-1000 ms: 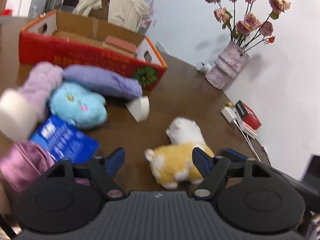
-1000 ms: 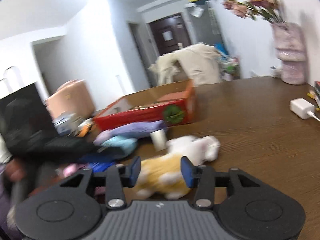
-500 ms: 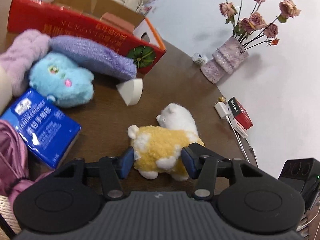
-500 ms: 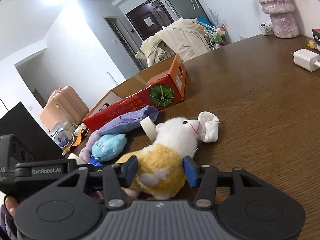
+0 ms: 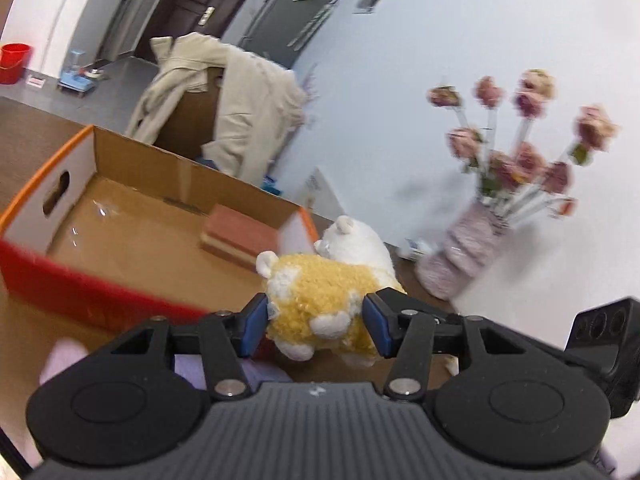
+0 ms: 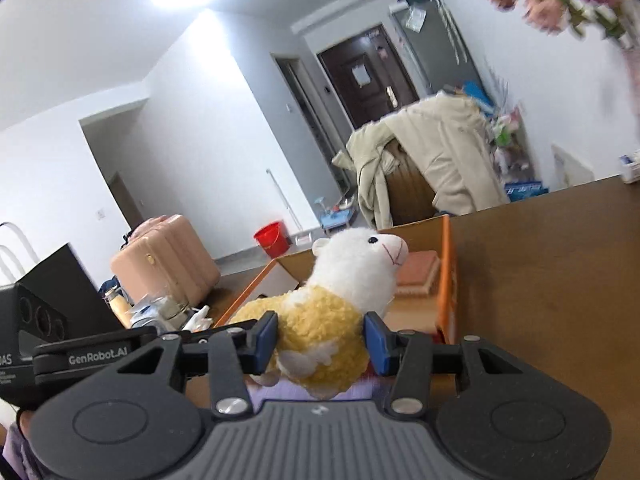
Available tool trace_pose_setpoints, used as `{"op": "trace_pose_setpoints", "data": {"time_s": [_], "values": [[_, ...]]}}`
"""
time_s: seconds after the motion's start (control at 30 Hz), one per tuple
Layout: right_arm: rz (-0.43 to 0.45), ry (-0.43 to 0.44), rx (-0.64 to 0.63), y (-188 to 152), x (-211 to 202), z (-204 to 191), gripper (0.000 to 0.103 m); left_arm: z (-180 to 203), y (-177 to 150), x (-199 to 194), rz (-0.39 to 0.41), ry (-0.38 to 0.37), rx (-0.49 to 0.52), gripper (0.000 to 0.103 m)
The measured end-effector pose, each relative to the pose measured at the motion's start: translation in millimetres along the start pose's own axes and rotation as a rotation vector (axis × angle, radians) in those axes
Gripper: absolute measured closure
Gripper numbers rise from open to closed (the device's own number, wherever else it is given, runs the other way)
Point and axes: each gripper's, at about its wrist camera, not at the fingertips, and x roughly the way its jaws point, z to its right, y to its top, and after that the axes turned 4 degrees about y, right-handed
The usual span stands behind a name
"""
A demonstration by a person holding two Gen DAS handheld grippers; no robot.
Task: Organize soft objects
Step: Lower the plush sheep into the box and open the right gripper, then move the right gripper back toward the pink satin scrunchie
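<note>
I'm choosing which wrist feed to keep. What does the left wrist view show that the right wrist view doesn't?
Only the left wrist view shows the vase holding the flowers and the box's bare floor. Only the right wrist view shows the toy's face, the pink suitcase and the ceiling. Both show the plush alpaca gripped by the left gripper and right gripper, the cardboard box, the coat and the red bucket.

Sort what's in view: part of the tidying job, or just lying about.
Job:
plush llama, held by both
left gripper
right gripper
cardboard box

Lying about:
flower vase
coat
red bucket
pink suitcase
</note>
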Motion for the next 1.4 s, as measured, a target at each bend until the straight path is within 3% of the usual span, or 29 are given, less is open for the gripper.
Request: {"op": "trace_pose_setpoints", "data": {"time_s": [0.13, 0.33, 0.43, 0.53, 0.83, 0.97, 1.17, 1.4], "values": [[-0.076, -0.007, 0.050, 27, 59, 25, 0.057, -21, 18, 42, -0.068, 0.056, -0.013, 0.051], [-0.177, -0.105, 0.047, 27, 113, 40, 0.062, -38, 17, 81, -0.162, 0.091, -0.003, 0.056], [-0.180, -0.230, -0.042, 24, 121, 33, 0.067, -30, 14, 84, -0.160, 0.083, 0.030, 0.056], [-0.108, -0.276, -0.090, 24, 110, 26, 0.067, -25, 12, 76, -0.160, 0.083, 0.050, 0.052], [-0.024, -0.256, -0.199, 41, 47, -4, 0.055, -17, 28, -39, 0.000, 0.113, 0.157, 0.036], [0.007, -0.243, -0.240, 45, 7, -22, 0.047, -10, 22, -93, 0.064, 0.195, 0.240, 0.026], [0.082, -0.236, -0.296, 28, -48, -54, 0.031, -12, -13, -158, 0.126, 0.275, 0.343, 0.015], [0.156, -0.229, -0.418, -30, -99, -98, 0.018, -15, -79, -214, 0.221, 0.340, 0.416, 0.005]]}}
